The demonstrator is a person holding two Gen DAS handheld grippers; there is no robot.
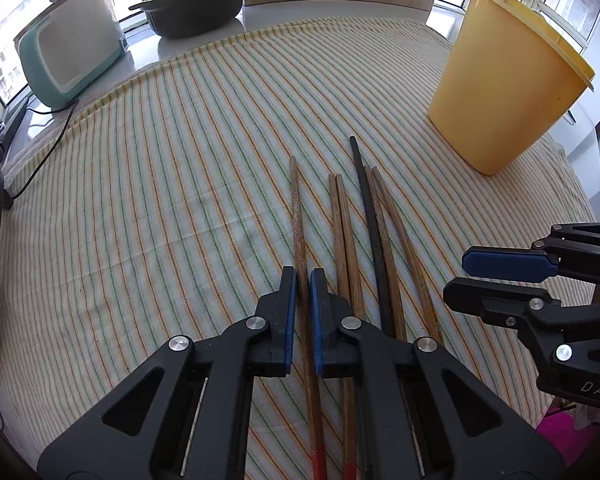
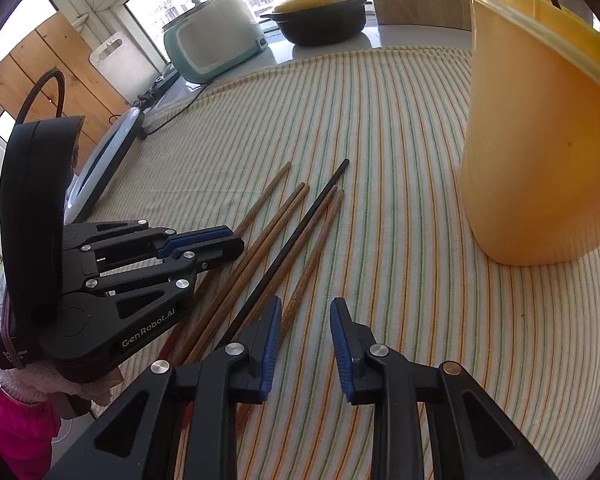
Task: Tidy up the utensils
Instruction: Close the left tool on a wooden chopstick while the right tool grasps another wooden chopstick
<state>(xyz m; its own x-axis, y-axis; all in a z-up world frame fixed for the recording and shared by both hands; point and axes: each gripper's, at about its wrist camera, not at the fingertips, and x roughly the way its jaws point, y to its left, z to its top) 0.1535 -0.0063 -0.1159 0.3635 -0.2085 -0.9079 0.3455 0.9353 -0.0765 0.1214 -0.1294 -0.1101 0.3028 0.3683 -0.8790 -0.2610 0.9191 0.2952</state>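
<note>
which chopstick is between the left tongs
The leftmost wooden chopstick, lying apart from the rest; the left tongs are shut on it.

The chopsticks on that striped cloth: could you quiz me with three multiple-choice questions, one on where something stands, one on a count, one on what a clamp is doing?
1. Seen from the left gripper's camera, the tall yellow plastic container stands where relative to the chopsticks?
A. far right
B. far left
C. on top of them

2. How many thin black chopsticks lie among the brown wooden chopsticks?
A. none
B. one
C. three

3. The left gripper is:
A. wide open
B. holding the container
C. closed on the leftmost wooden chopstick

Answers: 1 A, it stands beyond them to the right. 2 B, only one dark stick shows. 3 C, its blue pads pinch that stick.
</note>
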